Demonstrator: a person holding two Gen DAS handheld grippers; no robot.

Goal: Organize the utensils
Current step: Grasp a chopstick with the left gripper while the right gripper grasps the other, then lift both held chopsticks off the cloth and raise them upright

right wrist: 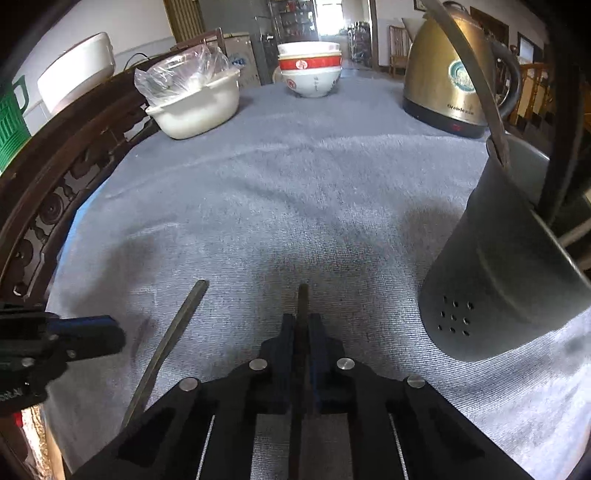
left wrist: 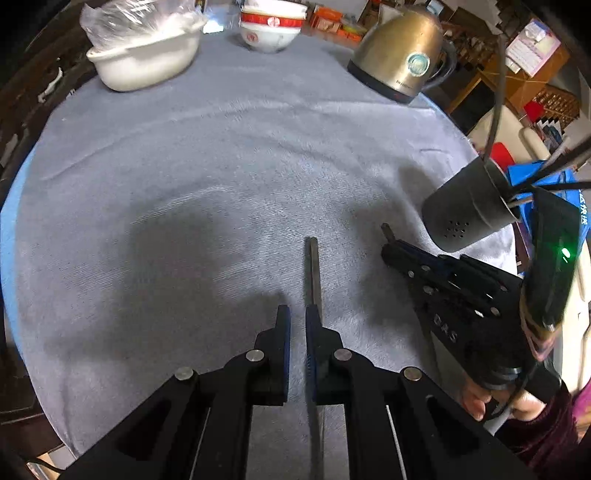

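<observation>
Dim, cool indoor light; soft dark shadows on the cloth; bright glare from far window; heavy fisheye bending, black vignetted corners.
</observation>
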